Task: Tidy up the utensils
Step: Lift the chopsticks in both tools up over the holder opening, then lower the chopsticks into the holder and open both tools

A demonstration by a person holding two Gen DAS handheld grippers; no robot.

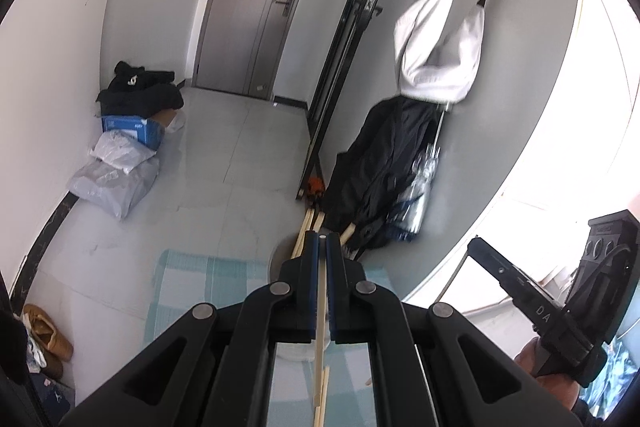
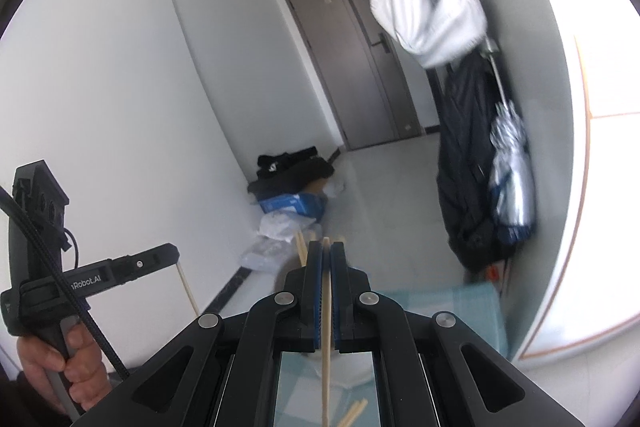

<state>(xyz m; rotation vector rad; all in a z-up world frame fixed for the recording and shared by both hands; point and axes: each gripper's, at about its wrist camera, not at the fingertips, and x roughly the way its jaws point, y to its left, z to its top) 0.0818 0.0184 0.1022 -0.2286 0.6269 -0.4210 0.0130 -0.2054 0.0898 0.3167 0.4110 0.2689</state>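
Note:
My left gripper [image 1: 322, 239] is shut on a pale wooden chopstick [image 1: 320, 339] that runs down between its blue pads. Just past its fingertips, more chopsticks [image 1: 304, 227] stick up from a white round holder [image 1: 278, 261] that my fingers mostly hide. My right gripper [image 2: 326, 245] is shut on another chopstick [image 2: 326, 327], also upright between the pads. Loose chopsticks [image 2: 354, 409] lie on the blue-checked mat [image 2: 460, 307] below. Each gripper shows in the other's view: the right gripper [image 1: 474, 245] at the right edge, the left gripper [image 2: 174, 251] at the left with its chopstick [image 2: 188, 287] hanging down.
A person's hand [image 2: 76, 359] holds the left gripper's handle. Bags and a blue box [image 1: 134, 129] lie by the far wall, near a grey door [image 1: 256, 7]. A white bag [image 1: 440, 43], a black coat [image 1: 380, 171] and an umbrella [image 2: 514, 171] hang on the right. Shoes [image 1: 48, 335] sit at the lower left.

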